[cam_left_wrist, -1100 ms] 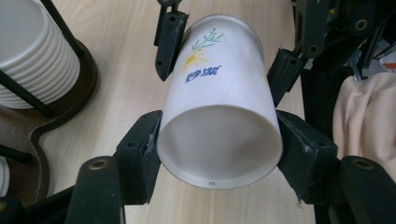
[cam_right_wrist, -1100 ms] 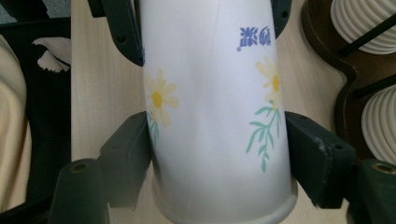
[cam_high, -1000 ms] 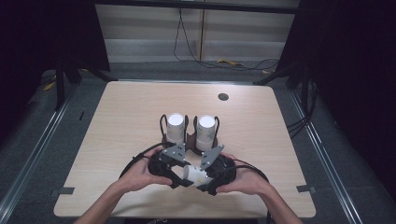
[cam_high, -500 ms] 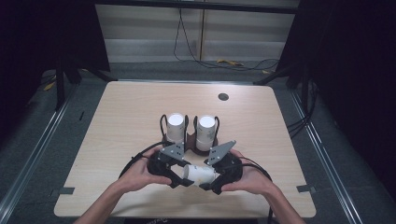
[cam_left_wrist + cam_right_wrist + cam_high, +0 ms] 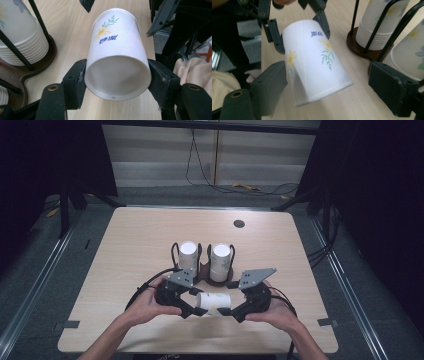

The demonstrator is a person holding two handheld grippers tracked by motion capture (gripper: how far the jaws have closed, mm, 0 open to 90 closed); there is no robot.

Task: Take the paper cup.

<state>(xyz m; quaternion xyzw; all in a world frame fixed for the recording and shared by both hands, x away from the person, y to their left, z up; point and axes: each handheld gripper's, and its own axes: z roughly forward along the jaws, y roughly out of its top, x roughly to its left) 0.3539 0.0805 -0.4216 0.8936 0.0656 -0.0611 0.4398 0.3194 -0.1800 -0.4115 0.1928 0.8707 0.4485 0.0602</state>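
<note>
Dark curtains and a grey floor surround a pale wooden bench (image 5: 130, 245), with cables lying on the floor beyond its far edge and a small dark round grommet (image 5: 239, 223) near the far right corner. Near the middle of the bench stands a dark wire holder (image 5: 204, 270) with two bays, each bearing a stack of upturned white paper cups: the left stack (image 5: 188, 255) and the right stack (image 5: 220, 259). Between the holder and the near edge, a single cup (image 5: 214, 303) with a yellow flower print lies on its side in the air just above the wood, its length running across the bench. The left gripper (image 5: 196, 306) is clamped on the cup; in the left gripper view its two black pads press on either side of the cup (image 5: 117, 67) just behind the base rim, whose hollow underside faces that camera. The right gripper (image 5: 226, 312) is at the cup's other end, and its jaws have just been opening: in the right gripper view the wide mouth end of the cup (image 5: 314, 60) lies between them, the right pad plainly well clear, the left pad close beside the rim, whether touching I cannot tell. The same view shows the left gripper's jaws holding the far end. Both hands rest near the near edge.
</note>
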